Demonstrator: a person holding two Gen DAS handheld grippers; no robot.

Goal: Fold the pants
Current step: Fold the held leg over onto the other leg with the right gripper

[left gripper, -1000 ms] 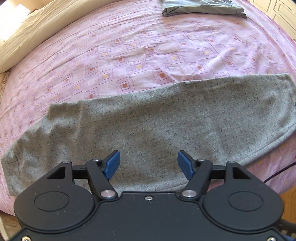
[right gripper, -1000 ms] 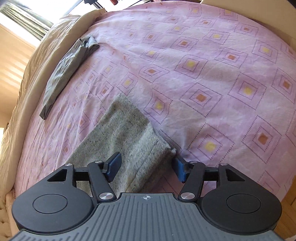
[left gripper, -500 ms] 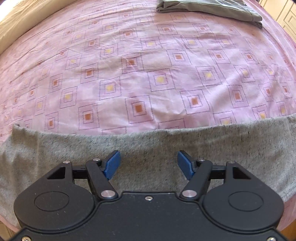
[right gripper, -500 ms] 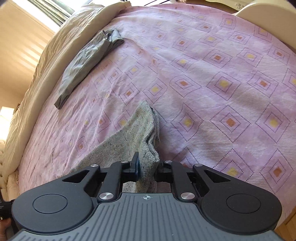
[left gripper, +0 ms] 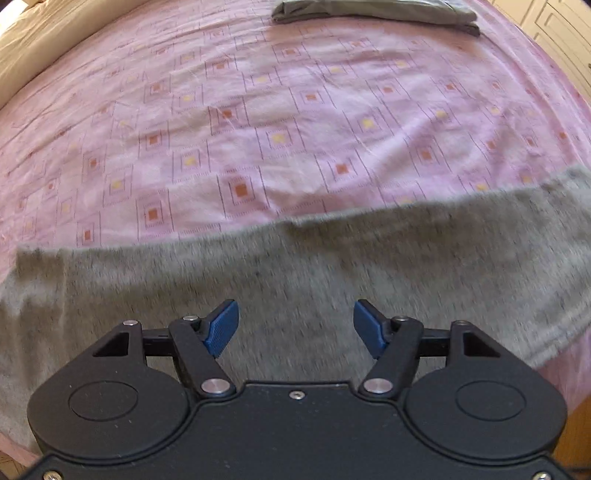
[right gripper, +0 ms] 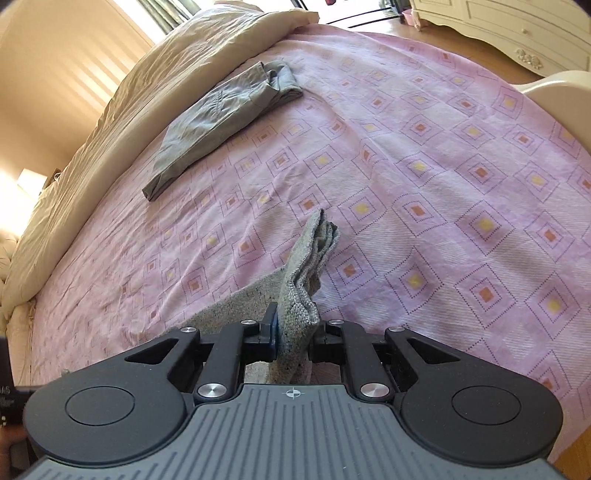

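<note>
Two garments: grey knit pants across the near side of the bed, and a folded grey-green garment at the far side
Pants, left wrist view: spread flat in a long band over the pink patterned bedspread, reaching from the left edge of the picture to the right; the cloth is blurred
Pants, right wrist view: one end is bunched into folds and lifted off the bedspread, its tip sticking up past the fingers; the rest trails down and to the left onto the bed
Left gripper: jaws spread wide, blue pads well apart, nothing between them; it hangs over the middle of the pants, and I cannot tell whether it touches the cloth
Right gripper: clenched on the gathered end of the pants, knit pinched between the fingers
Folded garment, right wrist view: lies beside the beige duvet, well apart from the pants
Room: cream dresser past the far corner of the bed
</note>
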